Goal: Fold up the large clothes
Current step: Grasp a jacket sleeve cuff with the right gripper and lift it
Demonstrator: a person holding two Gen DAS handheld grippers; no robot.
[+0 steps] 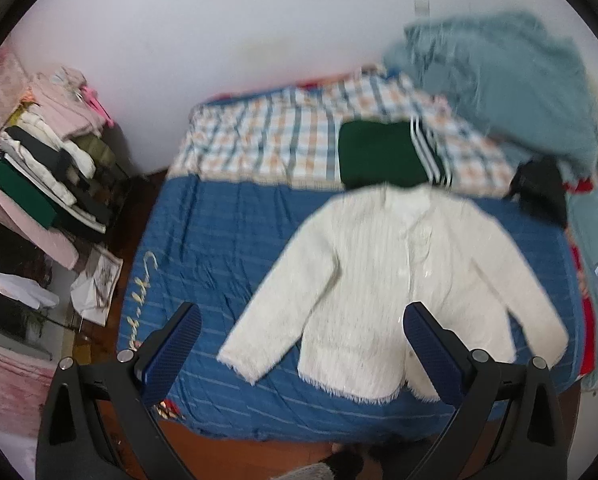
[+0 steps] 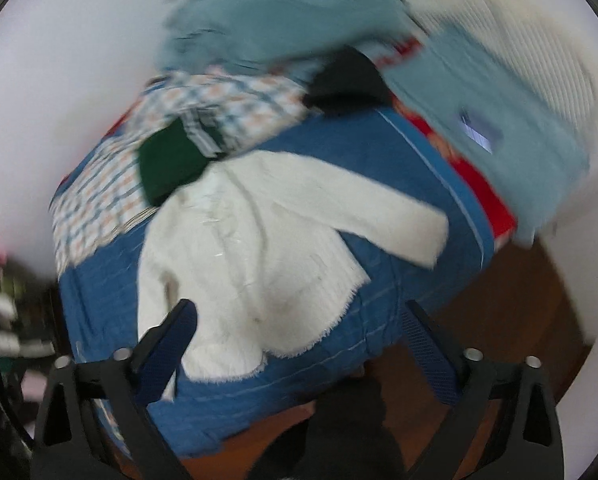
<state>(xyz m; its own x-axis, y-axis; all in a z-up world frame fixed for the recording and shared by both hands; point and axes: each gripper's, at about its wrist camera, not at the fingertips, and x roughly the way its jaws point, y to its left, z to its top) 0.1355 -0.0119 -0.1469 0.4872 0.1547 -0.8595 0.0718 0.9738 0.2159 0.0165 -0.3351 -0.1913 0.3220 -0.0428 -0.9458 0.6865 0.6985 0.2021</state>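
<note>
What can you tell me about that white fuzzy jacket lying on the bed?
The white jacket looks fluffy, with a fringed hem and a front closure down the middle. It lies flat and face up on the blue bedspread, unfolded, both sleeves spread out and angled toward the bed's near edge. Its collar touches or slightly overlaps a folded green garment. Both grippers hover open above it; neither touches it.

Left tongs (image 1: pixel 299 344) and right tongs (image 2: pixel 299 340) both gape wide, gripping nothing.

White fuzzy cardigan (image 1: pixel 379 280), spread flat, sleeves splayed, on bed
</note>
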